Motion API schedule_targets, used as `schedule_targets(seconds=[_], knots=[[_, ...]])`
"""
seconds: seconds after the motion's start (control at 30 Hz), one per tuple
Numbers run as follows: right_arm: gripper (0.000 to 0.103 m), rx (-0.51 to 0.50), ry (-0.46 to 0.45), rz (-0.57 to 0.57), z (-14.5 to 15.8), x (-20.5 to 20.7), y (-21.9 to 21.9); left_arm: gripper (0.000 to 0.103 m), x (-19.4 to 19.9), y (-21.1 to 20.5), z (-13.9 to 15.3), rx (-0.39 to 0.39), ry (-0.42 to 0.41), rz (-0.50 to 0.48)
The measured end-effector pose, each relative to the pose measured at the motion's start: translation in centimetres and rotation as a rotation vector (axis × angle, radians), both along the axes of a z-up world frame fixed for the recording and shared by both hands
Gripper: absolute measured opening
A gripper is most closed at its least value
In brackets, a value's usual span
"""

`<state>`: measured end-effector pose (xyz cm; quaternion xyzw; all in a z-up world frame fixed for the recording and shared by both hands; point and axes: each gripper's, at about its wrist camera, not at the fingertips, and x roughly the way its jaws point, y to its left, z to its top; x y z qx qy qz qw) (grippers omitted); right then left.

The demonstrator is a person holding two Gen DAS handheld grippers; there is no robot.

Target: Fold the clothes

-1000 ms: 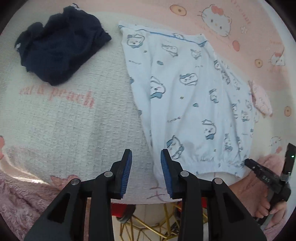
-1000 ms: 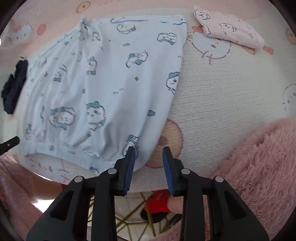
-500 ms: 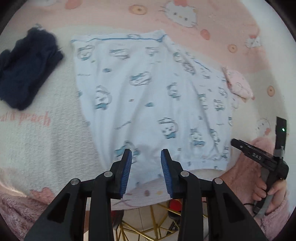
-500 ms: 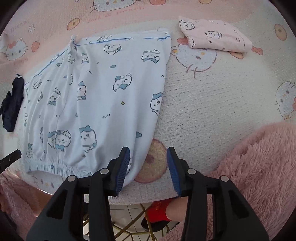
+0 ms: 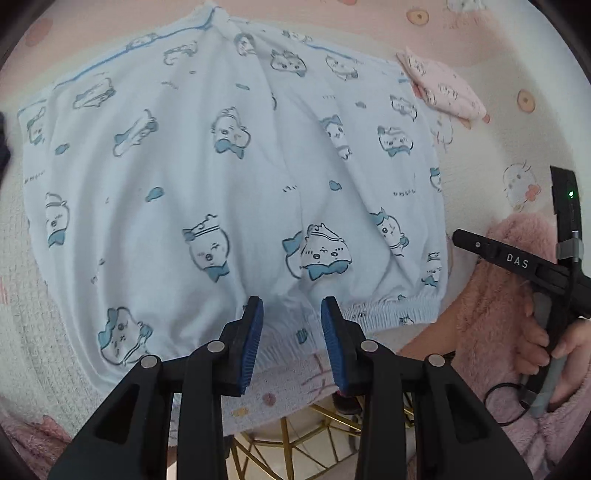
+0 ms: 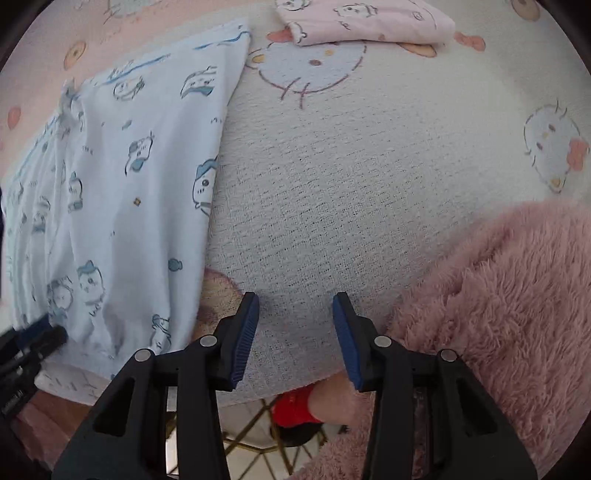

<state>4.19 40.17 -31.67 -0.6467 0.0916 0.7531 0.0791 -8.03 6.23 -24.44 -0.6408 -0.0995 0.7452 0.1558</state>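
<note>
Blue printed shorts (image 5: 236,177) flat on bench (image 6: 332,184), waistband edge near for grabbing. Left gripper (image 5: 291,314) half-open, empty, probably above waistband. Right gripper (image 6: 295,314) half-open, empty, shorts at 9 o'clock.

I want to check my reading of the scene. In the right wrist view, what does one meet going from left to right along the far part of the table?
Light blue printed shorts → folded pink garment → cat face print on the cloth.
</note>
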Motion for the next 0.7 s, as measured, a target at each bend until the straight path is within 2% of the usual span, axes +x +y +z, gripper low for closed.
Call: schedule_targets(seconds=[0.07, 0.13, 0.3, 0.47, 0.57, 0.6, 0.7], knots=[[0.042, -0.054, 0.062, 0.027, 0.8, -0.1, -0.6, 0.035, -0.1, -2.8, 1.0, -0.003, 0.009, 0.087], [0.042, -0.055, 0.098, 0.074, 1.5, -0.4, -2.1, 0.035, -0.3, -5.8, 1.3, -0.014, 0.007, 0.174], [0.042, -0.050, 0.115, 0.270, 3.7, -4.2, -12.0, 0.035, -1.4, -13.6, 0.5, -0.049, -0.025, 0.371], [0.042, -0.060, 0.142, 0.499, 5.2, -5.9, -20.9, 0.035, -3.1, -17.7, -0.5, 0.028, -0.009, 0.439], [0.042, -0.058, 0.137, 0.560, 4.4, -7.6, -27.2, 0.035, -4.5, -18.9, -1.3, 0.065, 0.000, 0.450], [0.042, -0.060, 0.135, 0.569, 4.2, -8.0, -28.4, 0.035, -4.8, -19.0, -1.6, 0.099, 0.004, 0.443], [0.042, -0.076, 0.129, 0.551, 4.1, -8.5, -28.8, 0.035, -5.3, -19.1, -2.2, 0.149, 0.005, 0.428]])
